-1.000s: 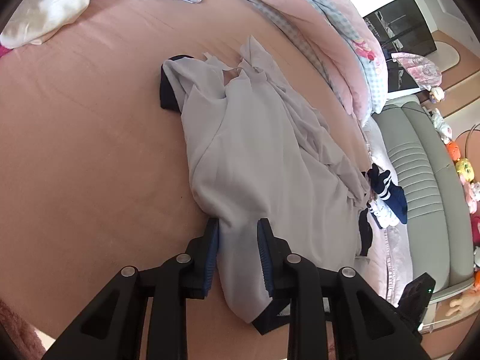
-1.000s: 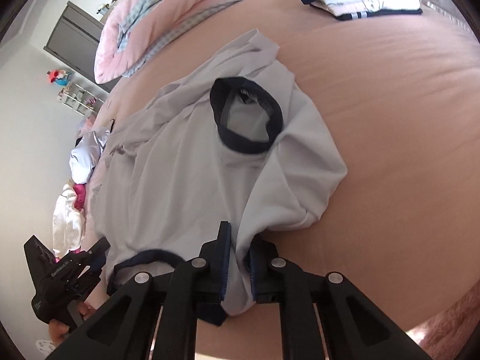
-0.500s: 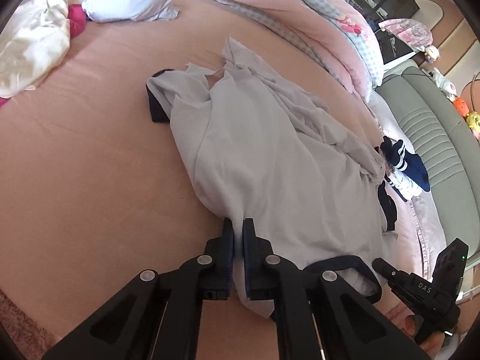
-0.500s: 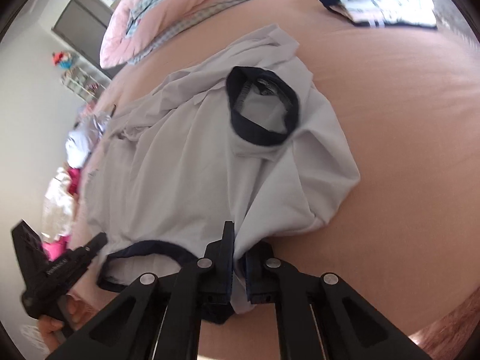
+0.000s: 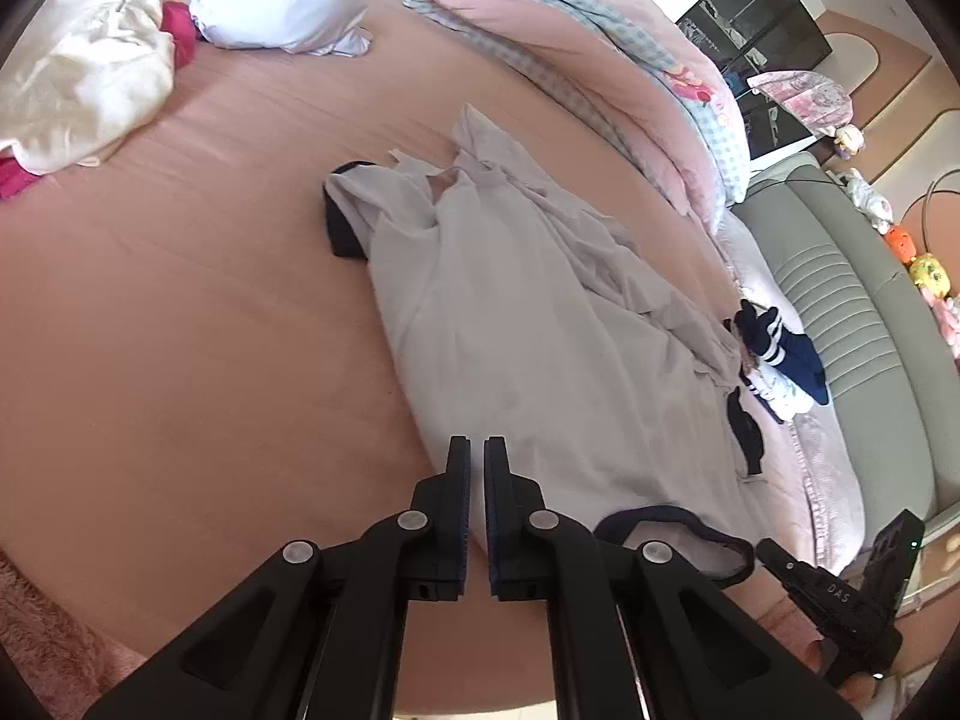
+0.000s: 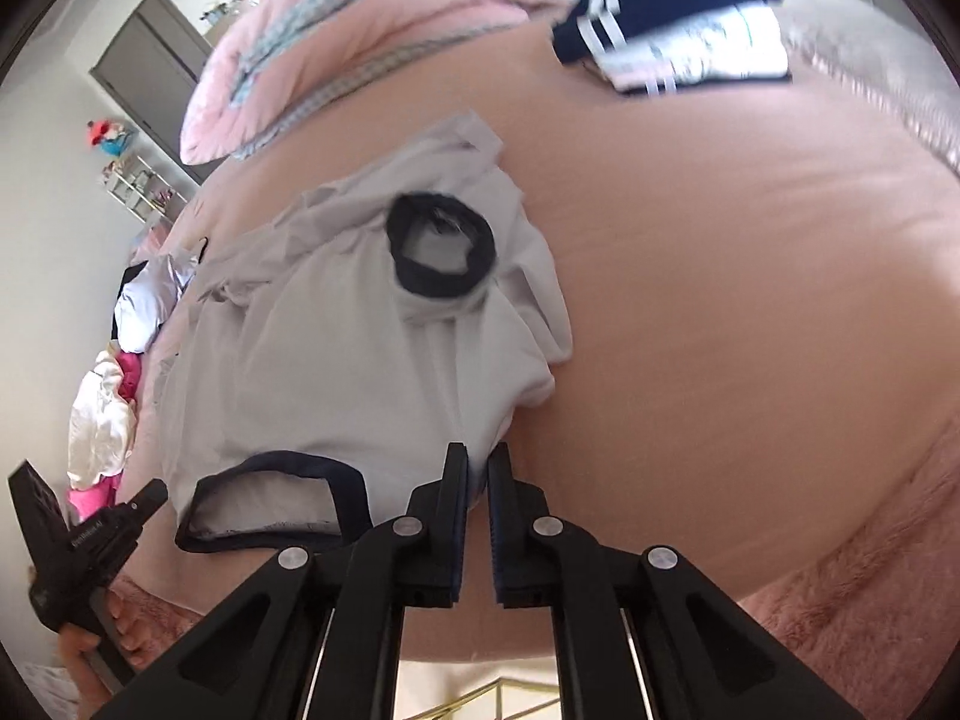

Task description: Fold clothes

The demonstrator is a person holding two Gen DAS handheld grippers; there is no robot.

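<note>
Left gripper (image 5: 476, 450): fingers (image 5: 457, 480) drawn nearly together, a thin slit between them, pinching the near edge of the grey shirt (image 5: 528, 324). Right gripper (image 6: 478, 468): fingers (image 6: 455, 486) likewise narrow, clamped on the shirt's near hem beside a navy-trimmed sleeve opening (image 6: 270, 498). Shirt spread rumpled across the pink bed (image 5: 180, 360), navy collar (image 6: 441, 252) ring facing up, far sleeve with a dark cuff (image 5: 342, 222) bunched at the far end. Beyond the shirt, a rolled pink quilt (image 5: 600, 48) with checked lining along the bed's far side. To the shirt's right in the left wrist view, a small stack of navy-and-white striped clothes (image 5: 774, 360) near the bed's edge. At the far left corner, a cream garment (image 5: 84, 84) over something bright pink, and a pale blue bundle (image 5: 276, 12) just beside it. Past the bed, a grey-green sofa (image 5: 852, 300) with soft toys.
</note>
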